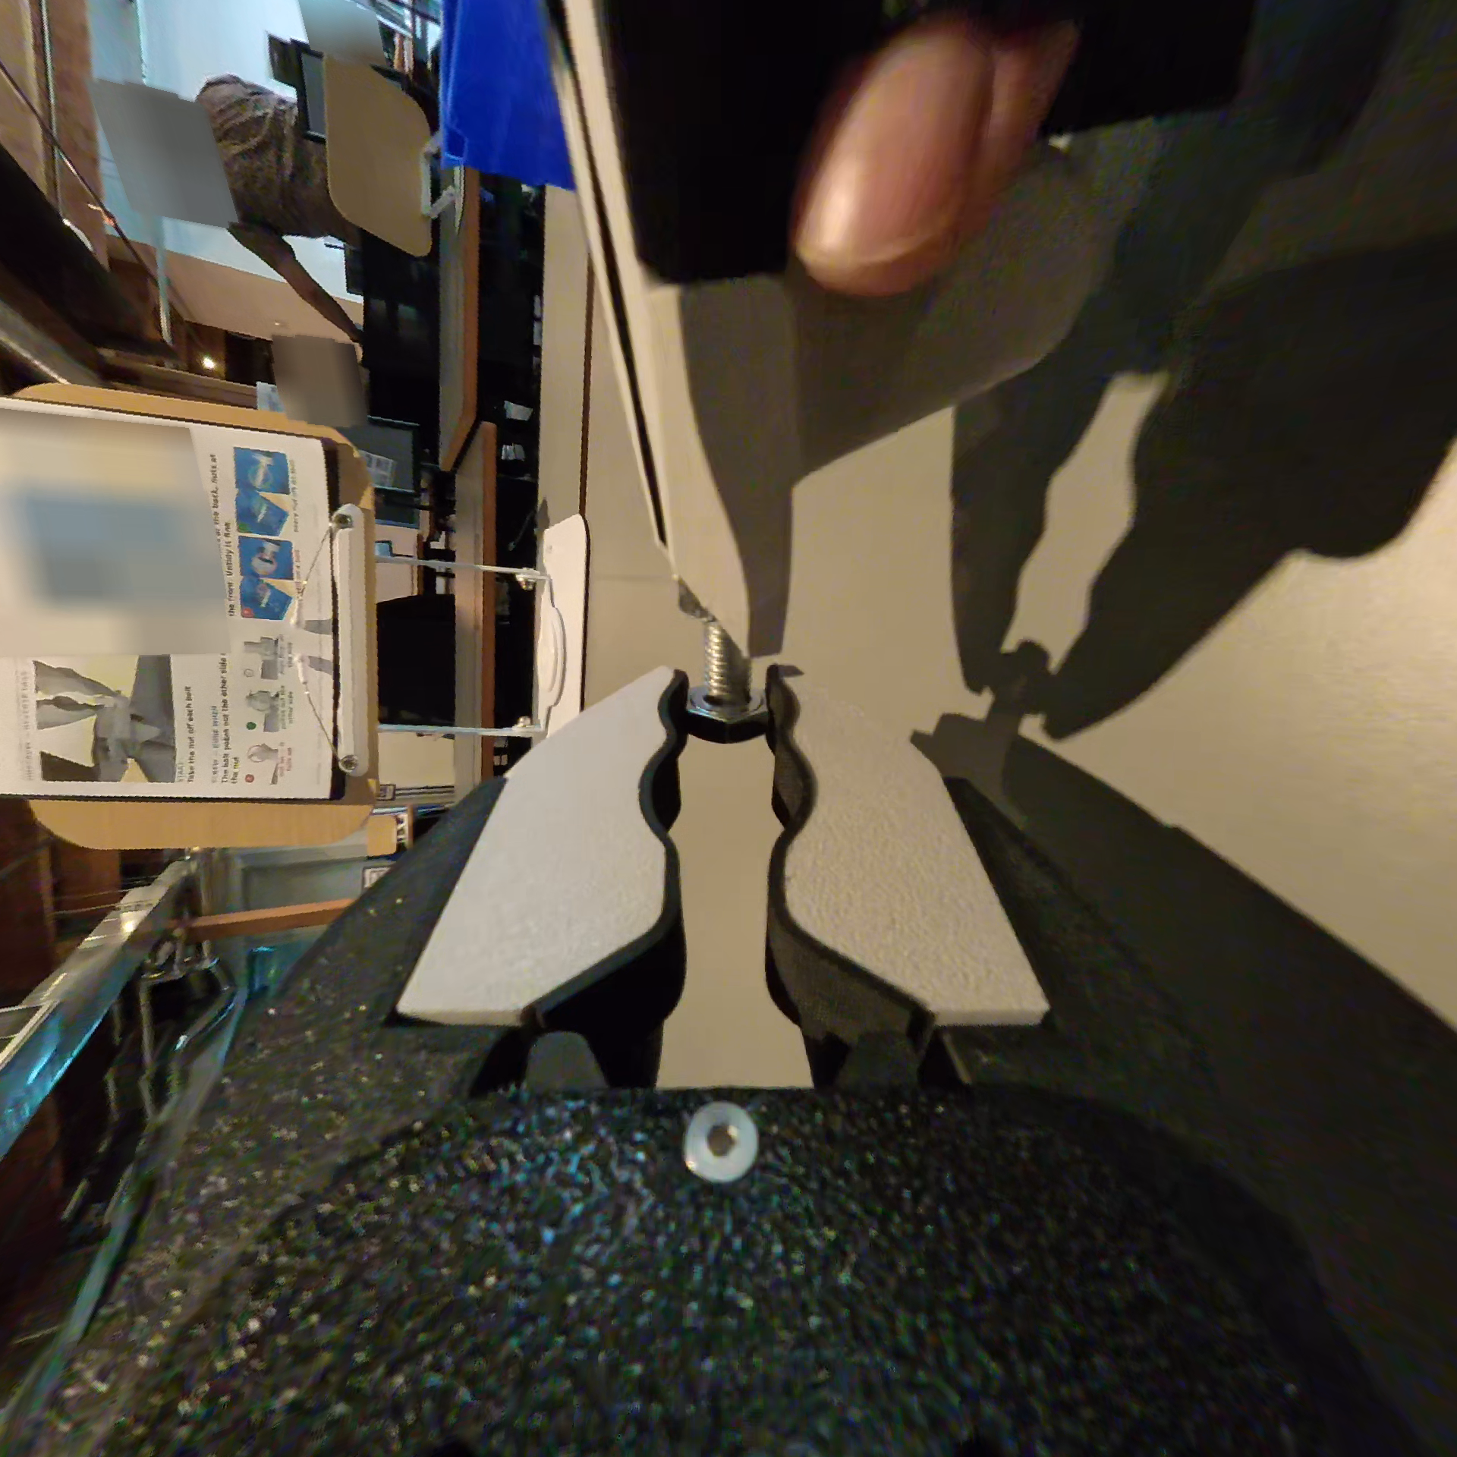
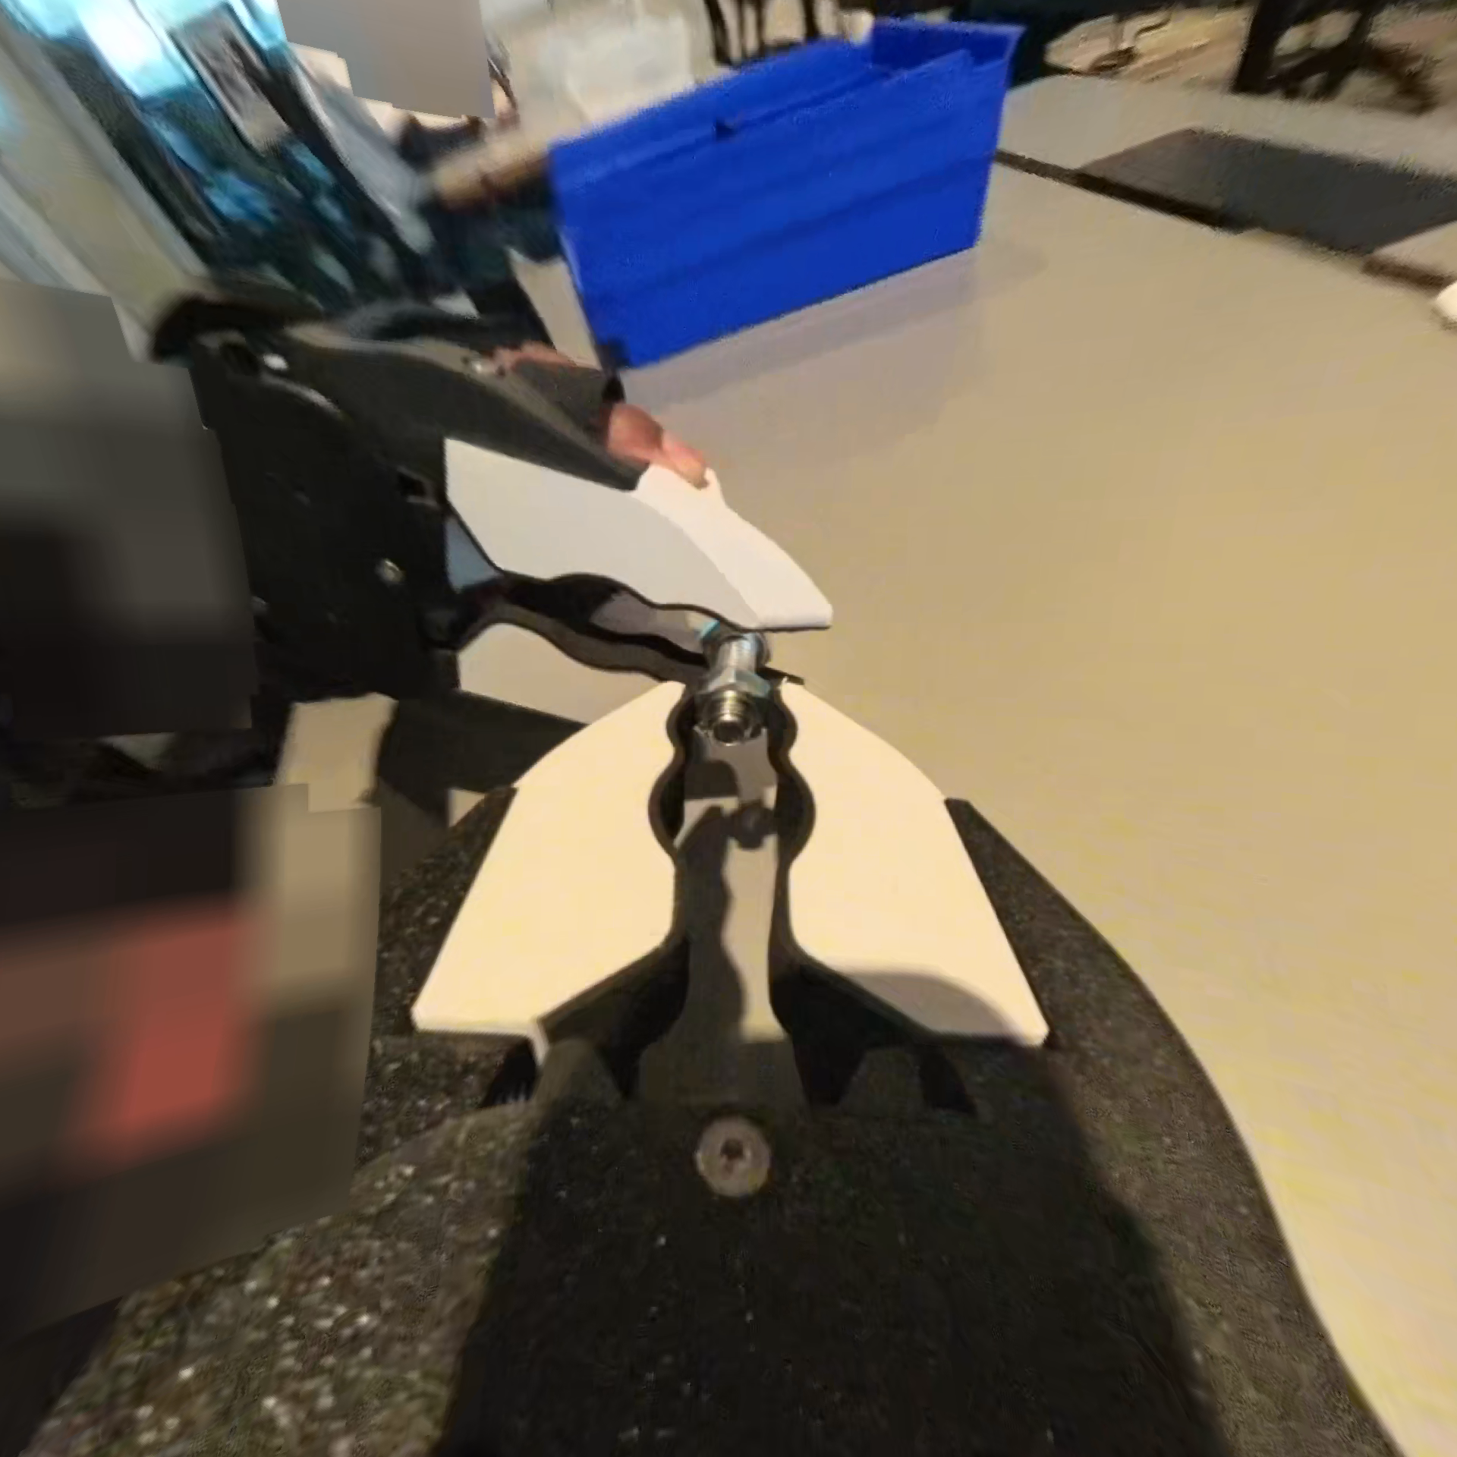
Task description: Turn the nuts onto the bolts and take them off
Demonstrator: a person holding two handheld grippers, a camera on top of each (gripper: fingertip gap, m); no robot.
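Observation:
My left gripper (image 1: 727,709) is shut on a small steel hex nut (image 1: 724,704) at its fingertips. A threaded bolt (image 1: 716,650) runs through the nut and away from the camera. My right gripper (image 1: 725,623) comes in from above and grips the bolt's far end; a thumb (image 1: 891,158) rests on its body. In the right wrist view, my right gripper (image 2: 733,702) is shut on the bolt (image 2: 732,713), and the left gripper (image 2: 709,631) meets it from the left. Both are held above the beige table (image 2: 1104,631). The view is blurred.
A blue plastic bin (image 2: 773,197) stands on the table beyond the grippers. A dark mat (image 2: 1261,181) lies at the far right. An instruction sheet on a cardboard stand (image 1: 260,599) is off to the side in the left wrist view. Both grippers' tips are close together, under 4 cm apart.

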